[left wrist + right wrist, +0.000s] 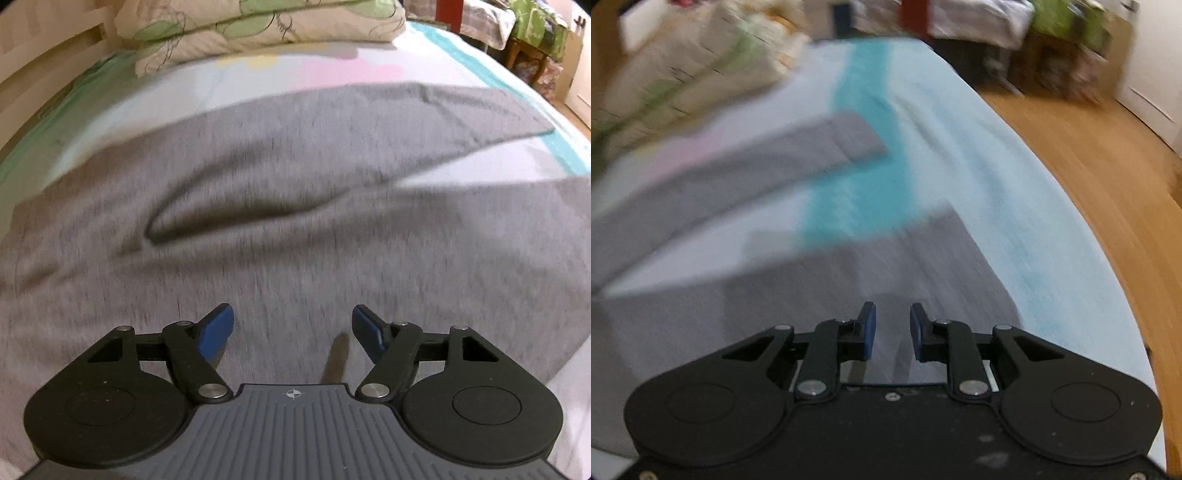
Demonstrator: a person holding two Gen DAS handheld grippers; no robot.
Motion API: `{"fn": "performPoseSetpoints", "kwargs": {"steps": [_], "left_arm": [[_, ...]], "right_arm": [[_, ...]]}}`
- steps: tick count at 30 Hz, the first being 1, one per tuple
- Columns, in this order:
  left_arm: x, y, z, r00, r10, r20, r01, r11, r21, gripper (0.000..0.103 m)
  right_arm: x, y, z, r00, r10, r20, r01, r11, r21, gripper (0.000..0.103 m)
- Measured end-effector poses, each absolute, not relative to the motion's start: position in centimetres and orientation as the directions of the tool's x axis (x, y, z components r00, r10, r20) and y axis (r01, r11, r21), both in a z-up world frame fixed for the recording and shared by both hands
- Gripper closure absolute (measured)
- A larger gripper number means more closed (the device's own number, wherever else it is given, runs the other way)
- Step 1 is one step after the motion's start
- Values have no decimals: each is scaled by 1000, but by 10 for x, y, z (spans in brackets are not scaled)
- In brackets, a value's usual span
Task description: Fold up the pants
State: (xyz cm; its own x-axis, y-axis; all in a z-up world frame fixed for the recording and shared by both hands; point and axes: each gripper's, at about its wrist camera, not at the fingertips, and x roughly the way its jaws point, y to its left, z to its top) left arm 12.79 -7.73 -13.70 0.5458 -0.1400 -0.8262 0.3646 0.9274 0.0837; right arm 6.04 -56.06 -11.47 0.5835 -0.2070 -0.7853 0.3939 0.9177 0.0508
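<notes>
My left gripper [292,329] hovers low over a pair of grey pants [240,221] spread on a bed [436,48]. Its two blue-tipped fingers [218,332] are spread wide apart, with nothing between them, only grey fabric below. Ahead of this gripper the cloth rises in a long, dark crease running from lower left to upper right. Beyond the crease one pant leg [461,107] stretches ahead and to the right, ending in a straight hem. A second leg lies nearer, to the right of the gripper, with a wedge of pale bedsheet showing between the two legs. At the far end of the bed, ahead and slightly left, sits a folded cream quilt [258,26] with green leaf patterns.

My right gripper [892,329] is also open, though its blue fingers [868,328] stand closer together, with a narrow gap and nothing held. It hangs over the nearer pant leg [886,258], close to that leg's end. The other leg [775,158] lies ahead and to the left, its hem reaching a teal stripe [864,184] in the sheet. To the right of this gripper the bed edge drops to a wooden floor [1089,166]. This view is heavily blurred, so finer detail is lost.
</notes>
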Motion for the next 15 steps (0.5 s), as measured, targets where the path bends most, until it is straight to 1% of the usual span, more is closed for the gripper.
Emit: {"fn": "performPoseSetpoints", "kwargs": {"steps": [3,8,10,13,14,15], "left_arm": [[152,-84,-127,554,-148,-819,367,927,81,33],[192,-87,-125,580,-133,-803,312,948,68,33],[201,-86,-130,583,-117,-804,286,956,68,33],[209,-82,-149,540,-100,-836,251,967,47,33],[209,-81,-155,537,-97,-838,250,967,48,32],[204,-82,-156,560,-97,-823,259,964,63,32]], "right_arm": [[104,-557,-99,630,-142,-763,347,931,113,80],[181,-548,-90,664,-47,-746,274,944,184,76],[215,-542,-93,656,-38,-753,249,954,169,76],[266,-526,-93,644,-49,-763,224,966,126,73],[287,-520,-96,632,-38,-774,215,968,127,73],[302,-516,-98,627,-36,-779,211,970,124,72]]}}
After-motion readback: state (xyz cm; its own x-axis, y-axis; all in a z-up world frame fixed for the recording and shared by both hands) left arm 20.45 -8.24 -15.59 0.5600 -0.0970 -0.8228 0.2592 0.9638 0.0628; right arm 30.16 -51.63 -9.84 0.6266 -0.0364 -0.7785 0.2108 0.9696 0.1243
